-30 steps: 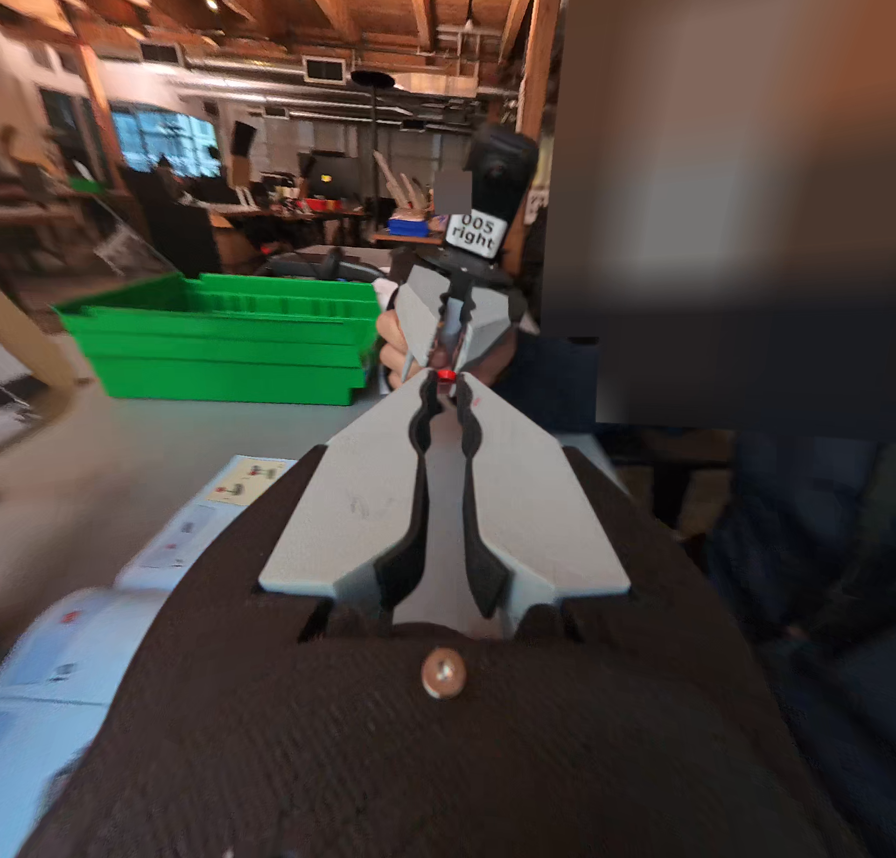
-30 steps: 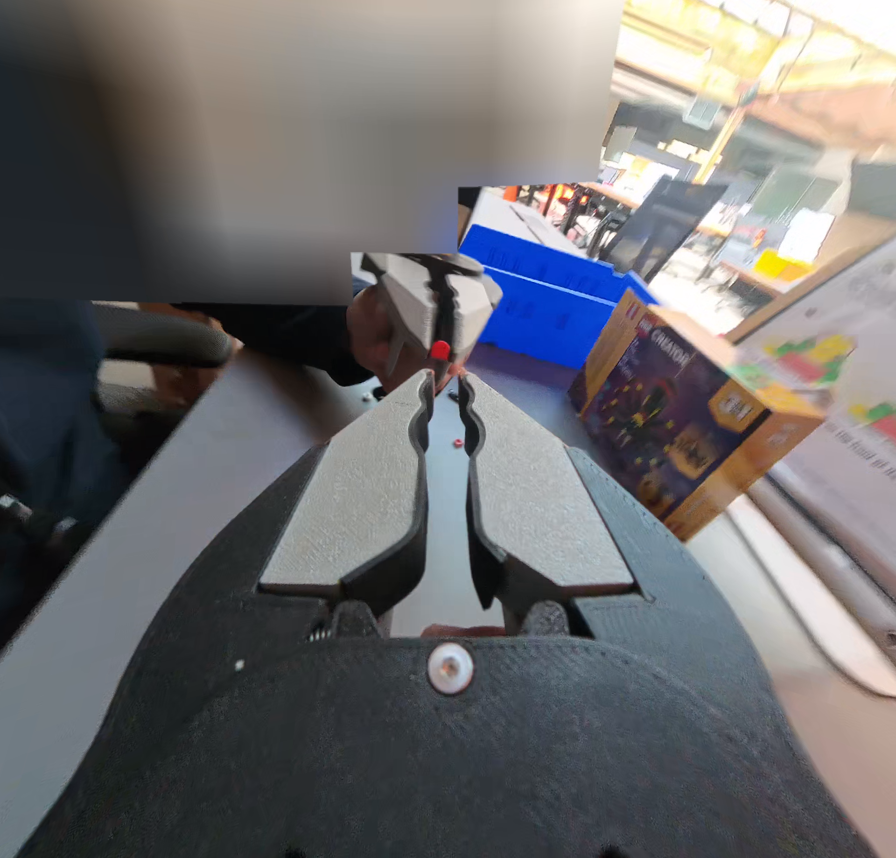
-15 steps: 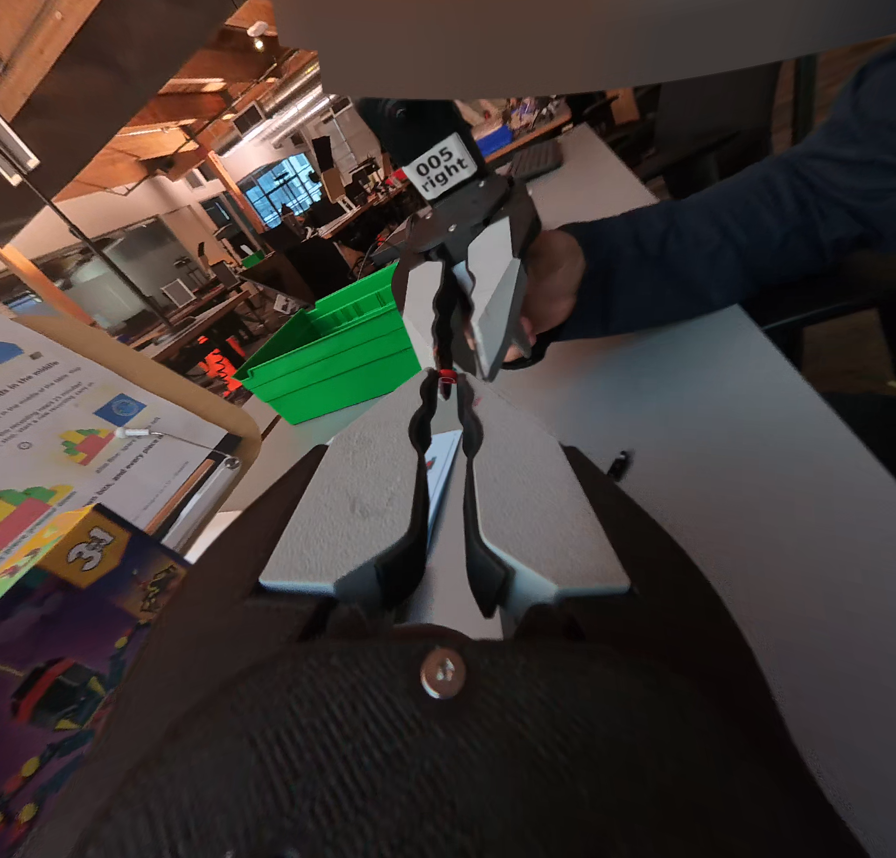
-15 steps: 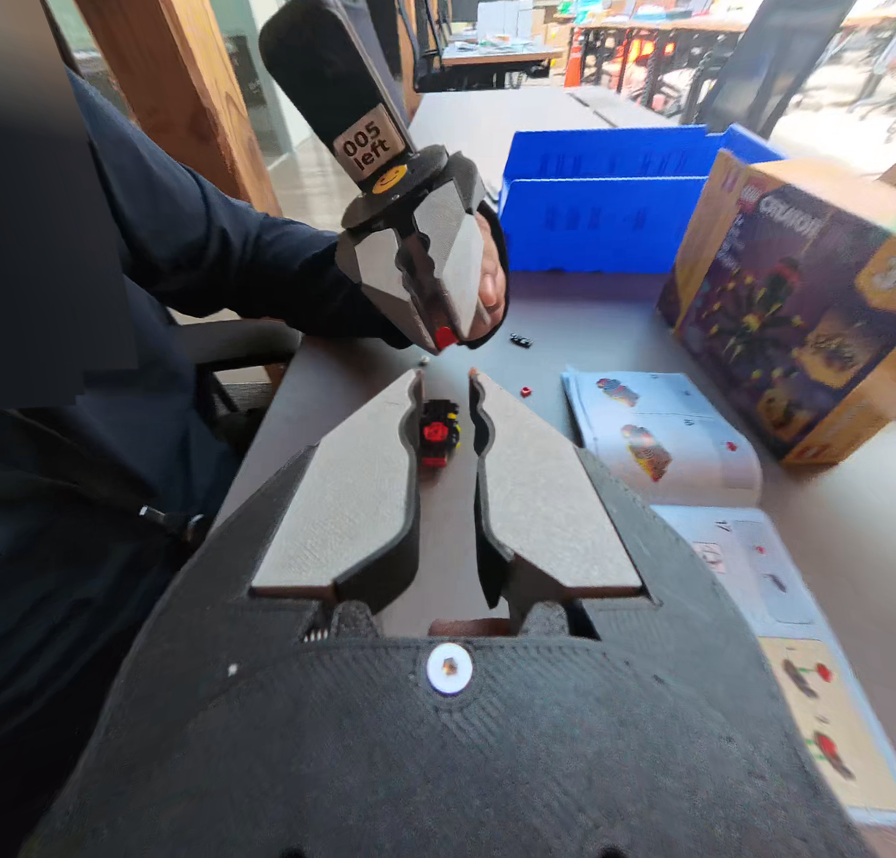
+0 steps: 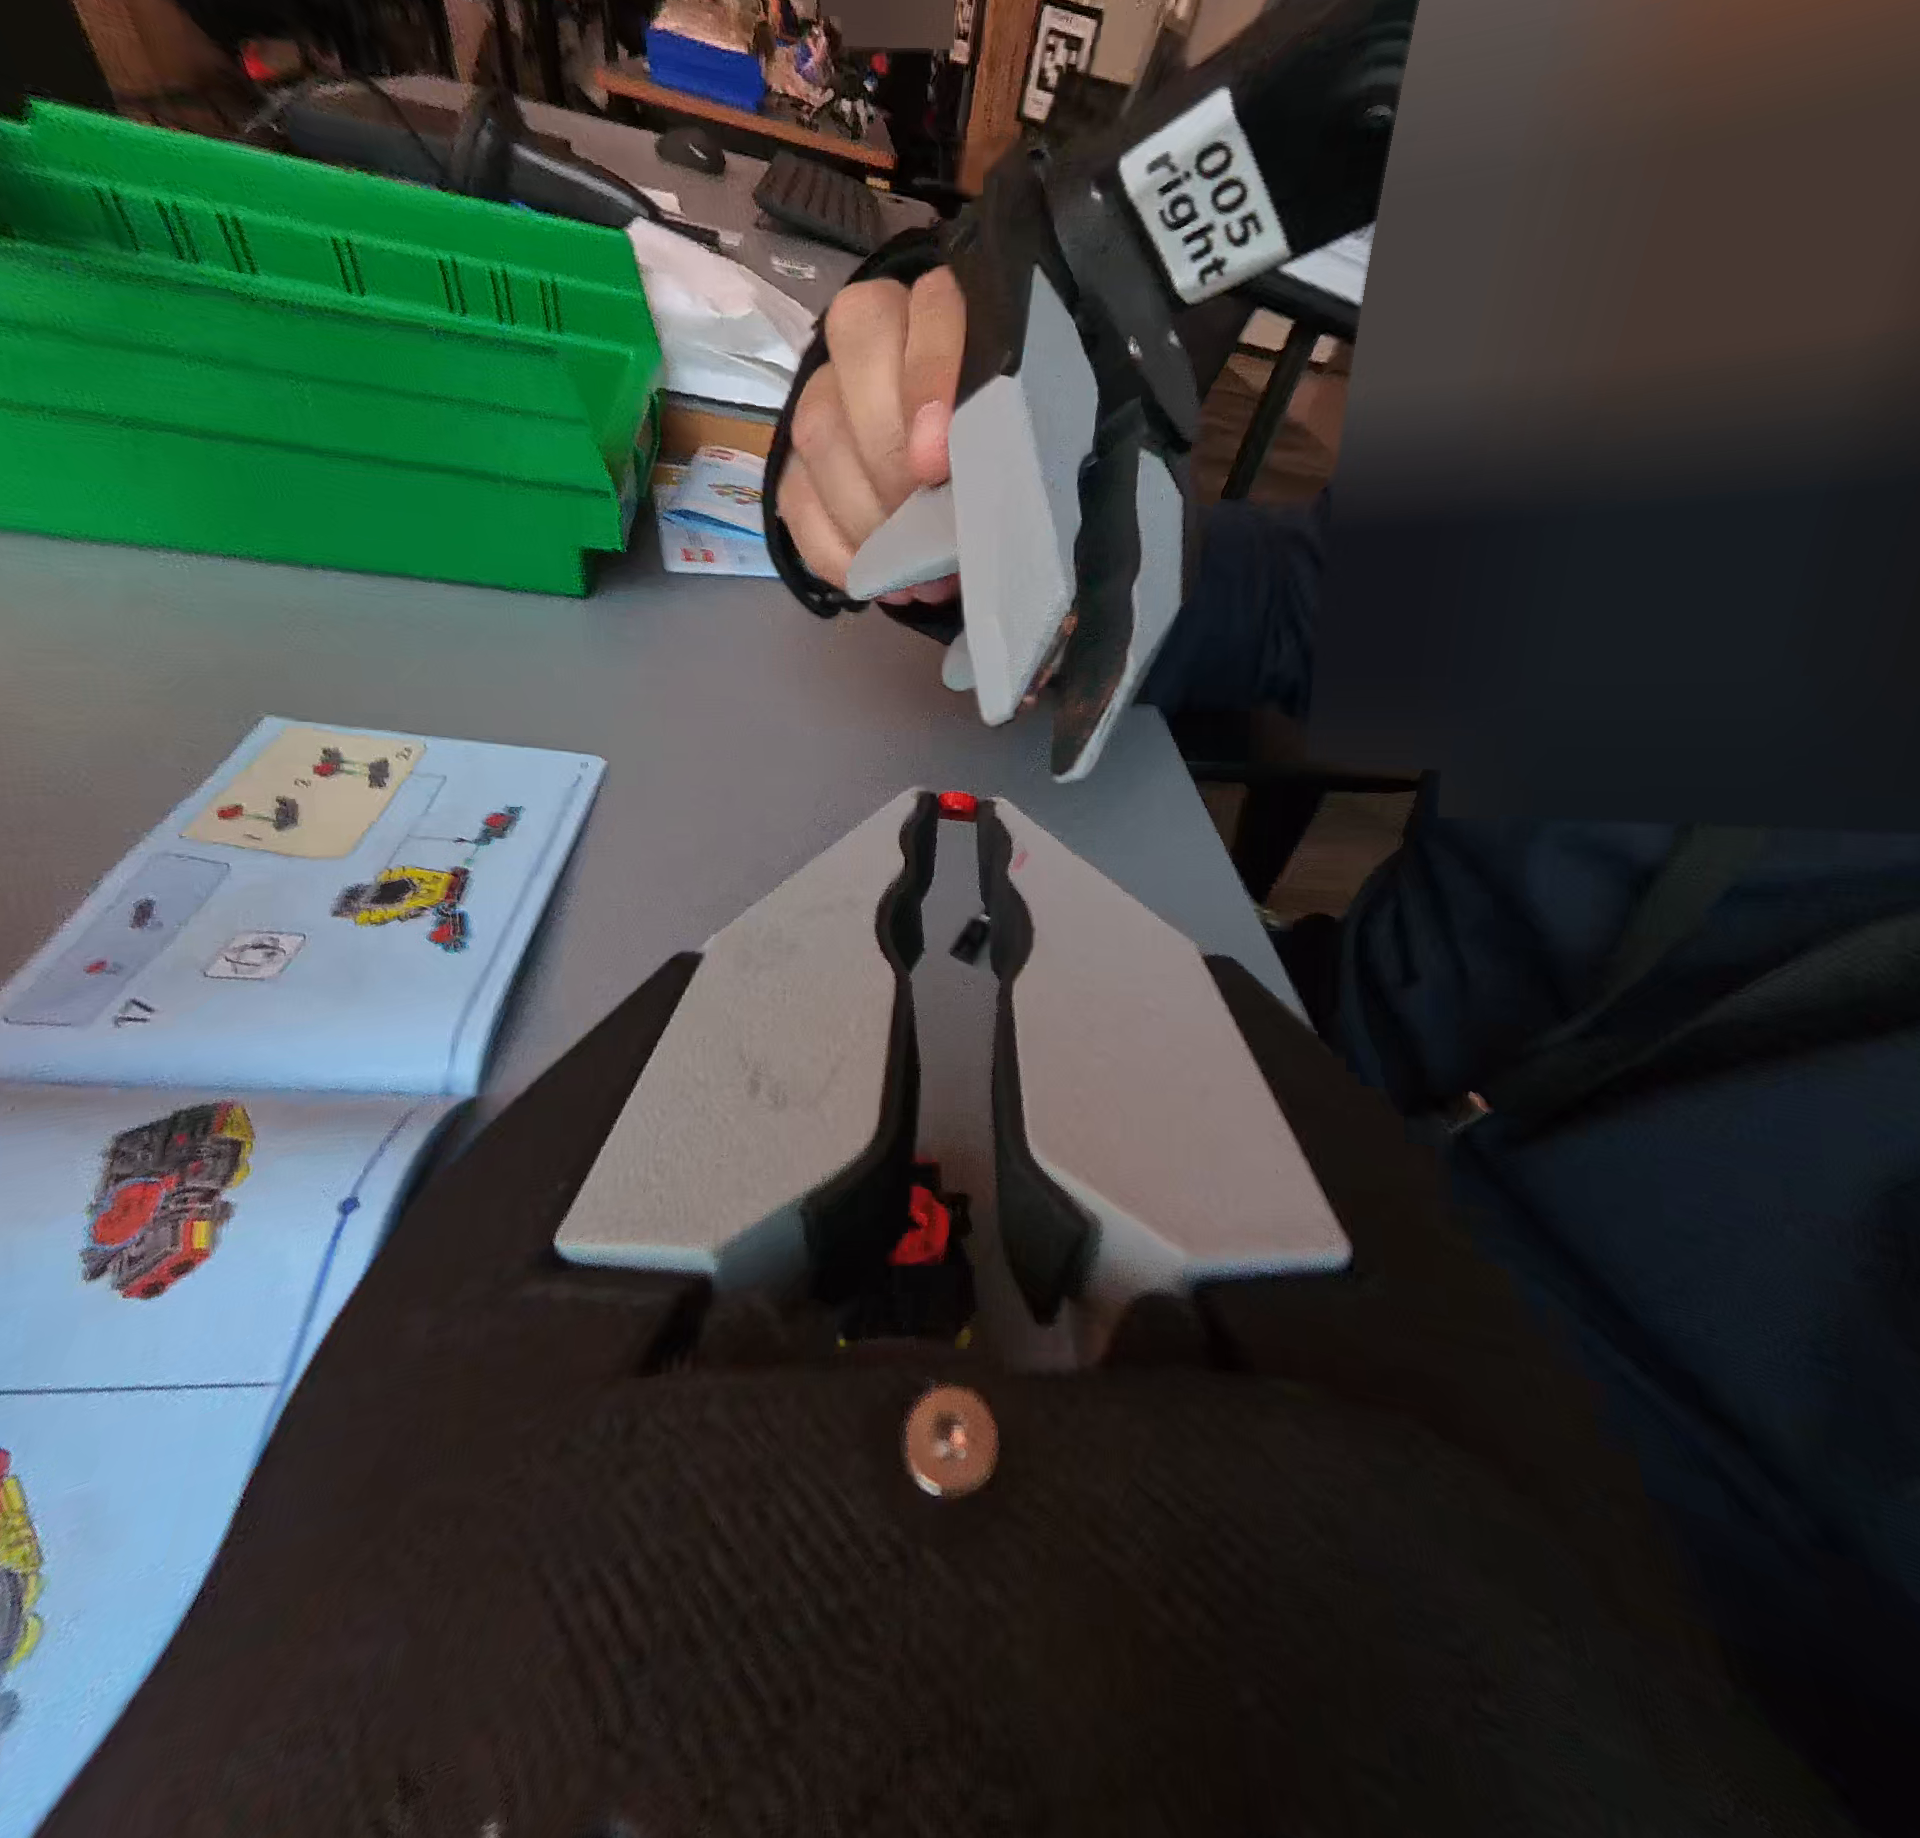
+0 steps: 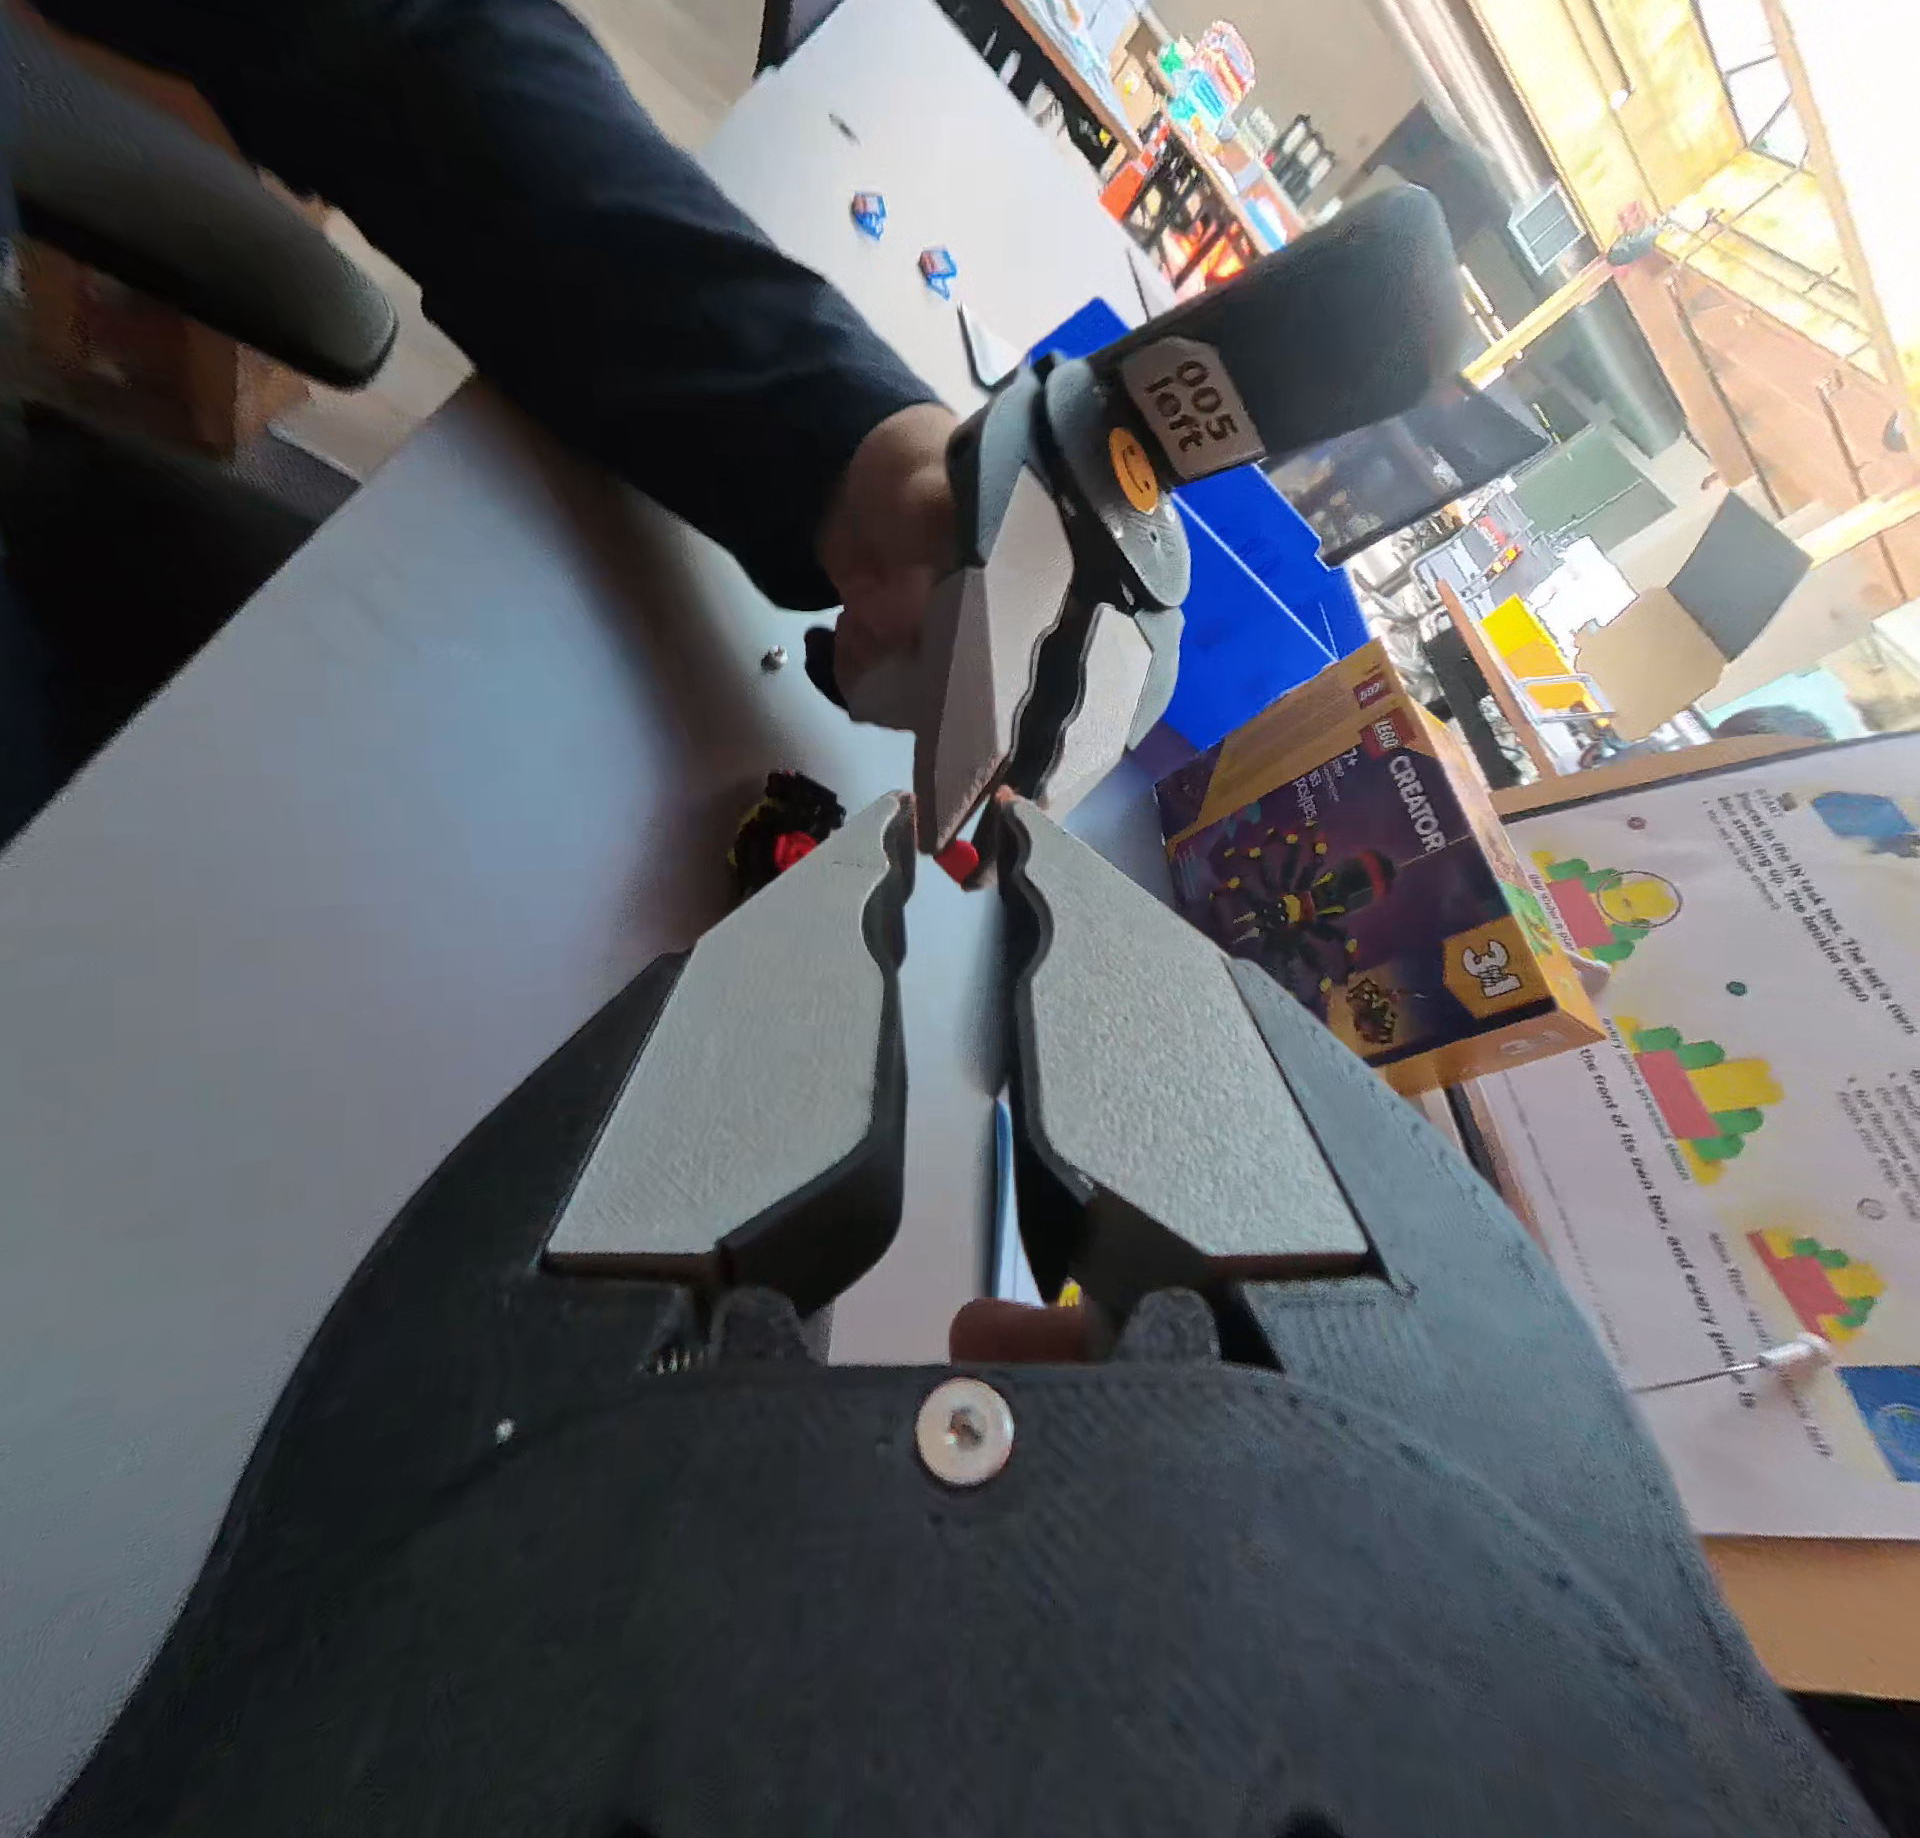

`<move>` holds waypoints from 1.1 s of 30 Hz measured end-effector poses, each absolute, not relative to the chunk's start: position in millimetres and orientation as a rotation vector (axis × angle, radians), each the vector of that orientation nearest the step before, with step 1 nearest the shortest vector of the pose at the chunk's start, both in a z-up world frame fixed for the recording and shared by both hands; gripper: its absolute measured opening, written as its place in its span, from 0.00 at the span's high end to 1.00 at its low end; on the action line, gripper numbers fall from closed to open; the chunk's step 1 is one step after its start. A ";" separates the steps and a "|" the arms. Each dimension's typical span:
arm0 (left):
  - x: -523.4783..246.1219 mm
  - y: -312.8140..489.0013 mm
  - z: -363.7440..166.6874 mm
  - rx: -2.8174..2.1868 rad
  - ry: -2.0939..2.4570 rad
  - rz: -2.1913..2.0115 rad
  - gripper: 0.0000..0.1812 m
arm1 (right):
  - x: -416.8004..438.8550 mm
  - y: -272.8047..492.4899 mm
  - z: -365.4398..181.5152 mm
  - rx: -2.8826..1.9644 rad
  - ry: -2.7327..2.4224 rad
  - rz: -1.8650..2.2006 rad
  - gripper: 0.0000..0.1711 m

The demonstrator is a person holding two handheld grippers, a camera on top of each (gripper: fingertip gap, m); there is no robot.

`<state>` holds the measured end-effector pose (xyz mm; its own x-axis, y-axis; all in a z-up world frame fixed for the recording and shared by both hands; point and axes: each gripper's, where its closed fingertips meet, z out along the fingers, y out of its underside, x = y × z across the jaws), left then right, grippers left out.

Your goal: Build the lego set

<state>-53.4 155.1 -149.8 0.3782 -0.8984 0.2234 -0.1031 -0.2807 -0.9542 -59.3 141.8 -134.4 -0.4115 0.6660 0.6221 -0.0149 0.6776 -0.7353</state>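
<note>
My left gripper [image 5: 957,809] is shut on a small red lego piece [image 5: 957,802] held at its very tips, low over the grey table [image 5: 727,676]. The black-and-red lego model [image 5: 920,1238] lies on the table under its fingers. A tiny black piece [image 5: 971,936] lies on the table between them. My right gripper [image 6: 954,814] is slightly open and empty. In its view the left gripper [image 6: 961,843] points down with the red piece [image 6: 956,858] right in front of its tips. The model [image 6: 784,832] lies just to the left. In the left wrist view the right gripper [image 5: 1049,708] hangs tilted above and to the right.
An open instruction booklet [image 5: 312,905] lies on the left. Green bins [image 5: 312,365] stand behind it. A lego box [image 6: 1351,884], a blue bin [image 6: 1247,604] and a board with a printed sheet [image 6: 1714,1113] stand on the right. The table edge [image 5: 1216,853] and the person's body are close.
Both grippers have tilted and come down toward the table. The left still holds the red piece. The model now shows to the left of the right gripper's fingers instead of between them.
</note>
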 end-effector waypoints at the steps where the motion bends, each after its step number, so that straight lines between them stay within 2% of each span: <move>1: -53.4 152.6 -148.9 -1.674 0.886 -1.090 0.97 | -59.7 141.1 -139.7 -0.495 -1.879 0.777 0.94; 8: -54.3 145.9 -150.6 -1.707 0.856 -1.251 0.97 | -64.4 142.2 -153.3 -0.435 -1.911 0.613 0.98; 14: -50.1 143.4 -154.5 -1.730 0.863 -1.275 0.97 | -65.7 140.4 -154.8 -0.400 -1.906 0.576 0.96; 28: -53.4 150.0 -156.7 -1.769 0.783 -1.305 0.97 | -69.0 145.3 -158.3 -0.365 -1.890 0.469 0.98; 33: -53.9 155.1 -162.1 -1.813 0.762 -1.261 0.85 | -68.8 147.4 -160.6 -0.388 -1.904 0.491 0.98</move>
